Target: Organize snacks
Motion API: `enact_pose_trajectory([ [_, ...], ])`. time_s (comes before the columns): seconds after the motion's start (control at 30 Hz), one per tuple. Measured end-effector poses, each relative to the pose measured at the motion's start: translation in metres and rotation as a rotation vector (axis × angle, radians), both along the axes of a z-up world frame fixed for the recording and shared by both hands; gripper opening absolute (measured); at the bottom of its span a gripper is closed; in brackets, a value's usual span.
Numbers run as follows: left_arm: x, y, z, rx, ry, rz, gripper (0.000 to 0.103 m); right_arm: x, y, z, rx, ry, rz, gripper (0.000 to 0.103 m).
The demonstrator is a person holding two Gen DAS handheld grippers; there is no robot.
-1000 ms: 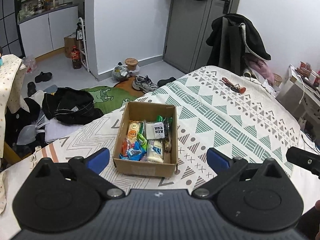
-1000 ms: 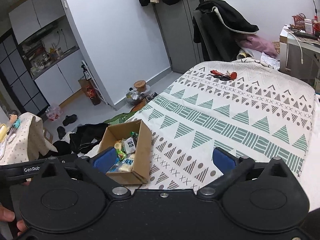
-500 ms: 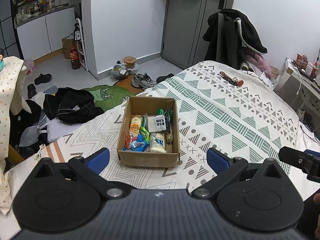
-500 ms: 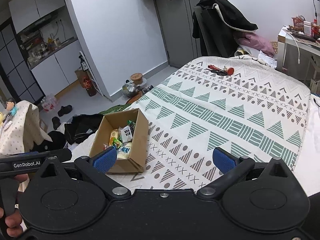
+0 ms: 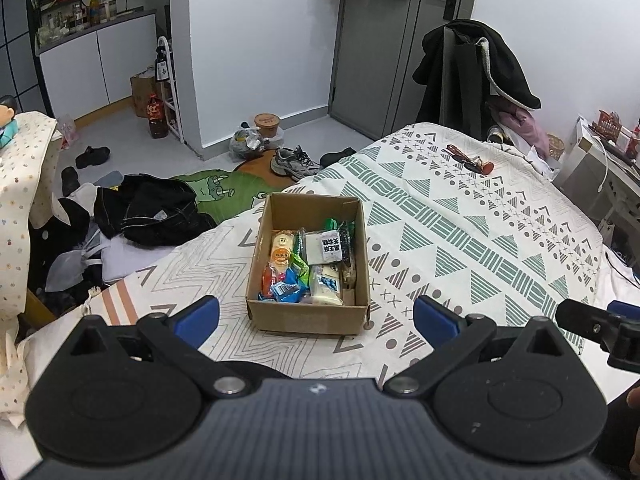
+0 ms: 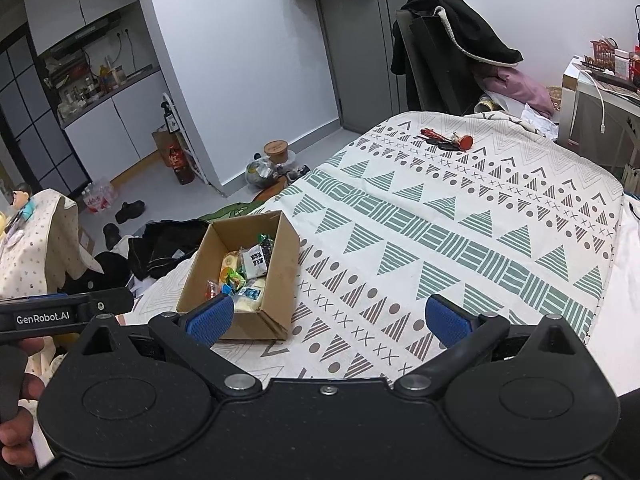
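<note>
Hovering near the open brown cardboard box [image 5: 307, 264] of mixed snack packets [image 5: 306, 266], the left tongs [image 5: 316, 316] and right tongs [image 6: 326, 316] both gape wide and empty, apparently readying a pick; the box sits on the patterned bedspread [image 5: 460, 232].

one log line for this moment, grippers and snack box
left gripper: open, empty | right gripper: open, empty | cardboard box: on bedspread, snack packets inside, untouched
</note>
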State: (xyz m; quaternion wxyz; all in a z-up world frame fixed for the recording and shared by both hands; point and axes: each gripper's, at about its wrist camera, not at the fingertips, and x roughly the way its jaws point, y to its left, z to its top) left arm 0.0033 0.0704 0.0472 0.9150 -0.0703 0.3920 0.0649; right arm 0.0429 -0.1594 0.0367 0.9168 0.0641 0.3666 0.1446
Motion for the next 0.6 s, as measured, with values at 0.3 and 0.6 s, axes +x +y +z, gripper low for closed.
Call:
enact_pose_trajectory([
  [0.3,-0.0007,-0.0001,0.0017,-0.001,-0.001,-0.007,0.102,-0.0002,0.0015,-0.0006,-0.010,0.001,-0.002,0.103],
  [0.6,-0.0018,0.0024,0.0017,-0.002,0.003,0.002,0.102,-0.0005,0.0022,-0.0005,-0.012,0.001,-0.003,0.103],
])
